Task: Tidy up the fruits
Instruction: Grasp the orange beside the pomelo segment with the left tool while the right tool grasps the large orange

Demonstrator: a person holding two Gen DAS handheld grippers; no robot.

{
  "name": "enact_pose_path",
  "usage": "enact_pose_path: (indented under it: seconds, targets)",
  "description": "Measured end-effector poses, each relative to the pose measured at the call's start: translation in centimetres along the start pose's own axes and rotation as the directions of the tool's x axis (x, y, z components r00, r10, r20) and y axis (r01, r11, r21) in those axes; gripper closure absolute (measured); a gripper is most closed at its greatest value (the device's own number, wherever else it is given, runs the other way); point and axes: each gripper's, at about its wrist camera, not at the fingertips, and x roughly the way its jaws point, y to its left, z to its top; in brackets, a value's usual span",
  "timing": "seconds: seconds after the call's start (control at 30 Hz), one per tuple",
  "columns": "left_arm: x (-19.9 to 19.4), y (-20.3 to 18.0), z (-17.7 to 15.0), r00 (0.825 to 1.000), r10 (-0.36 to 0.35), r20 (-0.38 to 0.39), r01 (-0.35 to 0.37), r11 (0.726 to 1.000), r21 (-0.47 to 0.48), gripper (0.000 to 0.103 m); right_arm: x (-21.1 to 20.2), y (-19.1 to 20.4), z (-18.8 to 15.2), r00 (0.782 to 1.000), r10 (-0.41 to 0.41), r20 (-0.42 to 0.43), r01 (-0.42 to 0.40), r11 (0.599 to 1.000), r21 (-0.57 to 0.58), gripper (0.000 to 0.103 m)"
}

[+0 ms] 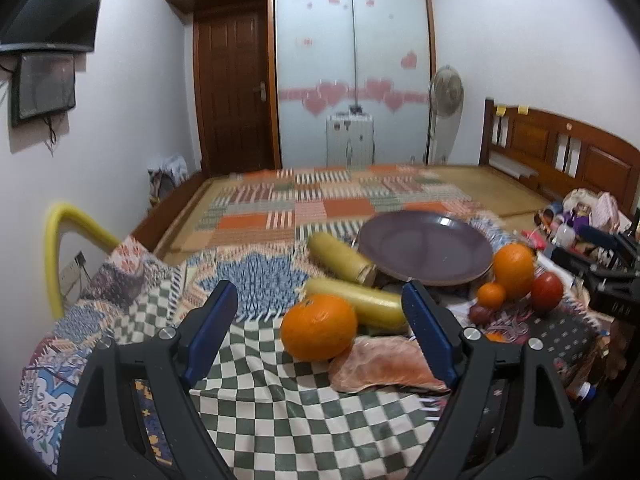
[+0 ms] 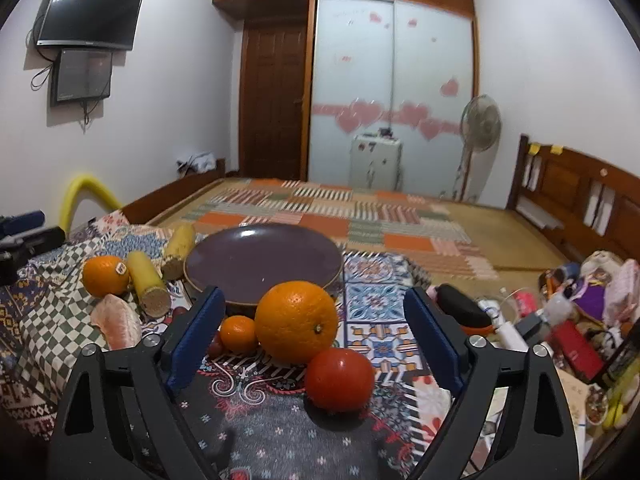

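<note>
A purple plate (image 2: 262, 268) is seen lying empty on a patterned cloth (image 2: 376, 292) spread over a bed, and every place below is given from it.

In the right wrist view, a big orange (image 2: 297, 322) lies just in front of the plate, close to its near rim. A small orange (image 2: 239, 333) is touching the big one on its left, and a dark grape-like fruit (image 2: 216, 347) is half hidden at the small orange's left. A red tomato (image 2: 340, 379) sits nearer the camera than the big orange, to its right and touching it. Left of the plate, two yellow corn cobs (image 2: 149, 283) are laid, the far one (image 2: 180, 246) against the plate's left rim. Further left, a stickered orange (image 2: 105, 276) rests beside the near cob, with a pink peeled piece (image 2: 117, 322) in front of it.

The right gripper (image 2: 314, 338) is held wide, nothing gripped; the big orange and tomato are framed between its blue fingers without being touched.

In the left wrist view, the left gripper (image 1: 320, 322) is likewise held wide and empty. The stickered orange (image 1: 319, 327) and the near cob (image 1: 356, 304) are seen between its fingers, untouched as far as can be told, and the pink piece (image 1: 384, 366) lies close to the right finger. The plate (image 1: 426, 250) is seen beyond them, and the other fruits lie to its right front.
</note>
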Motion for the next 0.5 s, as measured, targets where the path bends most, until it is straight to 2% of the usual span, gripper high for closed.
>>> enact_pose_path:
  seconds: [0.2, 0.5]
  targets:
    - [3.6, 0.9, -0.9, 0.995, -0.018, -0.096, 0.017, 1.000, -0.013, 0.018, 1.9, -0.2, 0.0, 0.997, 0.049, -0.057, -0.050, 0.999, -0.005, 0.020]
    - [6.6, 1.1, -1.2, 0.984, -0.044, -0.172, 0.039, 0.999, -0.036, 0.018, 4.8, -0.7, 0.1, 0.982, 0.112, -0.152, -0.110, 0.994, 0.022, 0.020]
